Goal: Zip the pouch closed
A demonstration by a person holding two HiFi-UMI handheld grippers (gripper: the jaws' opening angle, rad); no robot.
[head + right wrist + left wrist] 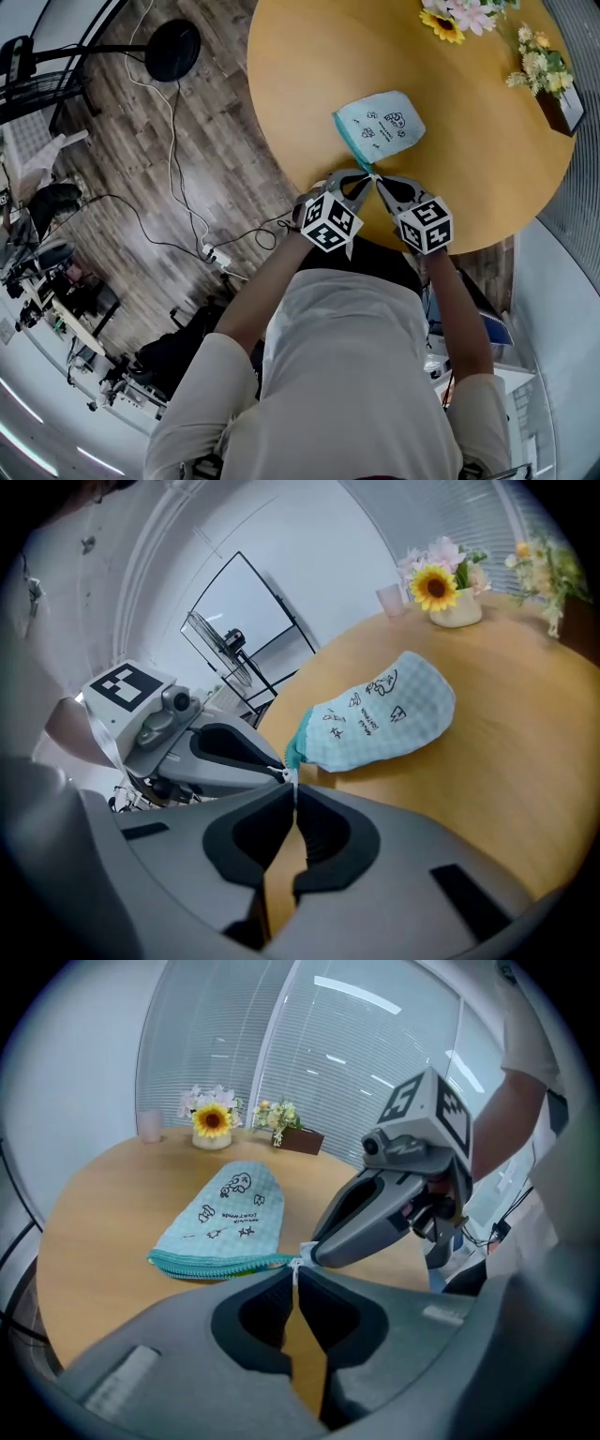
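A light blue checked pouch (384,122) (230,1213) (375,719) with a teal zipper edge (220,1262) lies flat on the round wooden table (469,187), one corner towards me. Both grippers meet at that near corner, tip to tip. My left gripper (367,178) (295,1272) is shut on a small white tab at the pouch's end. My right gripper (381,180) (293,785) is shut on the small white zipper pull (288,776) right beside it. Each gripper shows in the other's view, the right gripper (312,1251) and the left gripper (279,772). The corner is lifted slightly off the wood.
A sunflower vase (445,21) (212,1127) and a box of pale flowers (548,80) stand at the table's far side, with a pink cup (148,1126) beside them. The table's near edge runs just under the grippers. Cables and a round stand base (173,49) lie on the floor to the left.
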